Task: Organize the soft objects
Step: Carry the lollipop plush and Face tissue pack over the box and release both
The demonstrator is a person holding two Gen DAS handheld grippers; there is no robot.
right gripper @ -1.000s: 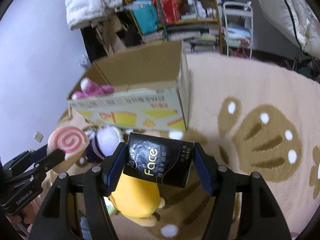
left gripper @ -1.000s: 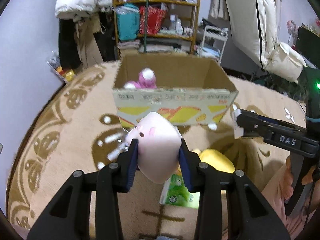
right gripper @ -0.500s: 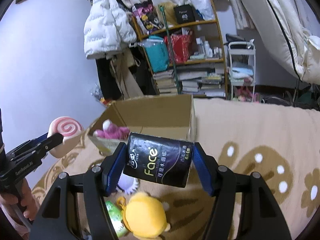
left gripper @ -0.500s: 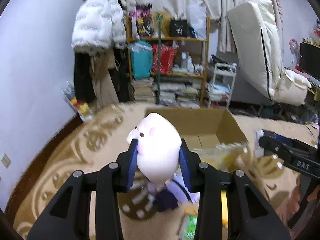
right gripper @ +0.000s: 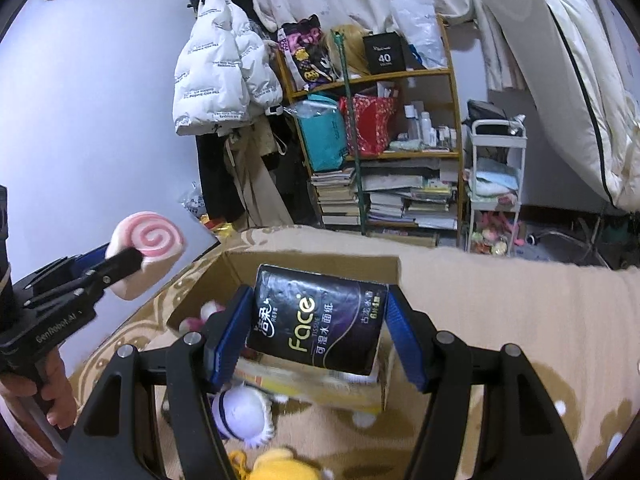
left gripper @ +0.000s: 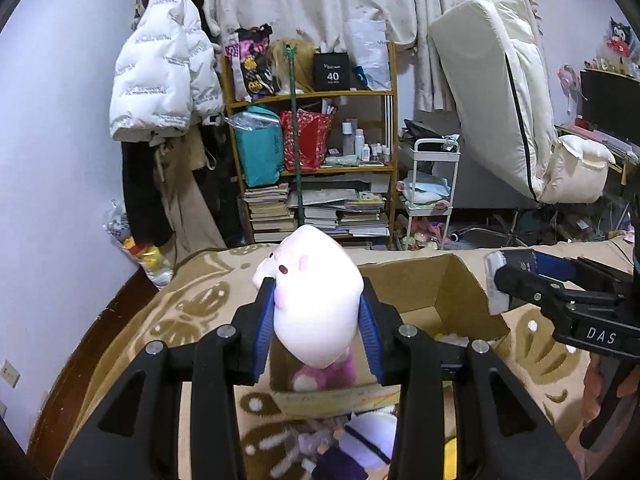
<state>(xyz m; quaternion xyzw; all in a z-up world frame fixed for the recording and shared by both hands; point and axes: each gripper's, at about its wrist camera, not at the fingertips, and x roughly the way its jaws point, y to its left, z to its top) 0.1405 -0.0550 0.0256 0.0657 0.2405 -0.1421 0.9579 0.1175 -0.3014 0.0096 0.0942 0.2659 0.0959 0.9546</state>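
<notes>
Left wrist view: left gripper (left gripper: 318, 314) is raised over the cardboard box (left gripper: 448, 292), pinching one pink plush (left gripper: 316, 300). Right wrist view: right gripper (right gripper: 318, 326), above the same box, squeezes one black tissue pack (right gripper: 320, 320); two plushies on the rug (right gripper: 500, 320).

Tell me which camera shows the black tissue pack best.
The right wrist view: the black tissue pack sits centred in the right gripper, label facing the lens, above the cardboard box. The left wrist view shows only a blurred end of it at the right edge, clamped in that gripper.
</notes>
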